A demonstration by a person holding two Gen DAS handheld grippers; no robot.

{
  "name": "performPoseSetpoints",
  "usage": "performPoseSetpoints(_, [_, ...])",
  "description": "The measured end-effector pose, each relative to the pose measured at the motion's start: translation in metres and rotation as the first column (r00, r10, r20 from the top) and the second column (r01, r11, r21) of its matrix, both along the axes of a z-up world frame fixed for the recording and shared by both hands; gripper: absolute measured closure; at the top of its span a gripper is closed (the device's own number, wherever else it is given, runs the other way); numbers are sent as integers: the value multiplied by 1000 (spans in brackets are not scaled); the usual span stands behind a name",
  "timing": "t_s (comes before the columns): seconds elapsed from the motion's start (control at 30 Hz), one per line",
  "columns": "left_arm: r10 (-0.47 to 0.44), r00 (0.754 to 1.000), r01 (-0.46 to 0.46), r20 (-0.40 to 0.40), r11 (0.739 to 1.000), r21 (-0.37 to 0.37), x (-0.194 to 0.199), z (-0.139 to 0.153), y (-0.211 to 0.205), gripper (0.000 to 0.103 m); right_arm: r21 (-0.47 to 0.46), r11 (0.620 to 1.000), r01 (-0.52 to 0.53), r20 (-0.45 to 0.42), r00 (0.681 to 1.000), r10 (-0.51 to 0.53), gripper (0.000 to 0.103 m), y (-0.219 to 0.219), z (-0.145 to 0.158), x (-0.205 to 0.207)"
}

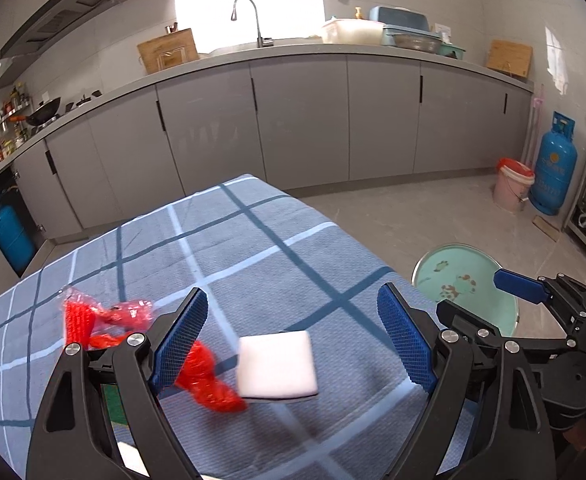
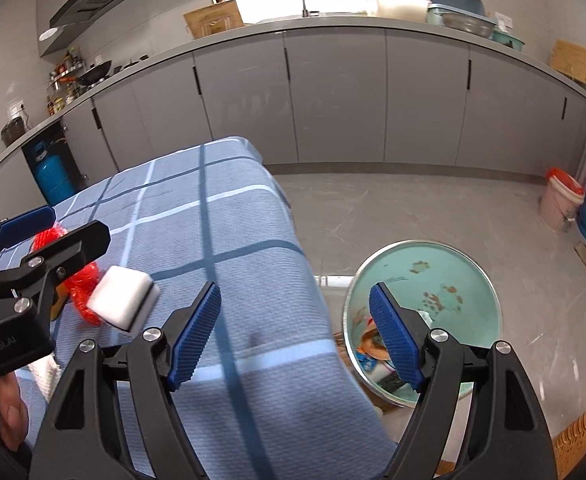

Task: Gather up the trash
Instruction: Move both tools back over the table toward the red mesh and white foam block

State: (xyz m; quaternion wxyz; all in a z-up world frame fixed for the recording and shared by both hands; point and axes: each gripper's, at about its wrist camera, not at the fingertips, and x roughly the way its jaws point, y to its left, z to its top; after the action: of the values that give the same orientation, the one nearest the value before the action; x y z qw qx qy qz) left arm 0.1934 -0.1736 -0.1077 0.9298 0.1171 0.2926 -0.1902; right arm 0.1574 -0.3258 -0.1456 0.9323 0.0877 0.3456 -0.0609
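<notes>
1. Surface: desk [image 1: 277, 248] draped in a blue woven cloth with dark and pale check lines; cloth hangs over the edge on the right claw's side.
2. Room: kitchen. Grey cabinet fronts [image 1: 301, 120] and a long counter run far ahead of both claws, with a gooseneck tap [image 1: 249, 16] under a bright window. Grey tiled floor [image 2: 413, 208]. Blue gas cylinder [image 1: 555, 164] and pink bucket [image 1: 513, 190] stand far ahead and to the right of the left claw.
3. Left claw [image 1: 293, 336]: hovers low over the desk, fingers spread wide, nothing between them. Ribbed blue pads on black arms.
4. Right claw [image 2: 295, 334]: fingers also spread wide and empty, held over the desk's edge; its right finger shows in front of the basin.
5. White sponge block [image 1: 278, 363]: square, soft-edged, thin dark layer on its underside. Between the left claw's fingers, apart from both pads. Blurred; whether it rests on the cloth cannot be told.
6. Red mesh netting [image 1: 209, 384]: crumpled plastic, just inside the left finger, touching the sponge's left edge. More red netting [image 1: 93, 320] lies outside that finger, further left.
7. Basin [image 2: 489, 280]: round, pale green enamel with metal rim, on the floor beneath the right claw's right finger. Scraps [image 2: 373, 348] lie inside.
</notes>
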Motion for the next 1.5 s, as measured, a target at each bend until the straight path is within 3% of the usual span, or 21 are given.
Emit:
performPoseSetpoints(0.53, [139,990,-140,18,989,47,5,-5,77,17,-9,996,-94,-8,996,94,23,50,1,12])
performPoseSetpoints(0.73, [250,968,-252,25,965,70,14,-9,127,17,-2,993,-118,-15,993,118,21,65,-3,15])
performPoseSetpoints(1.03, [419,908,-419,12,903,97,36,-19,198,16,-9,986,-165,-22,986,165,13,95,-3,27])
performPoseSetpoints(1.2, [451,892,-449,-4,888,100,43,-25,218,16,-16,985,-172,-48,984,171,11,110,-8,38])
performPoseSetpoints(1.5, [437,897,-431,-64,898,89,57,-43,219,16,-34,981,-193,-85,978,190,8,133,-16,52])
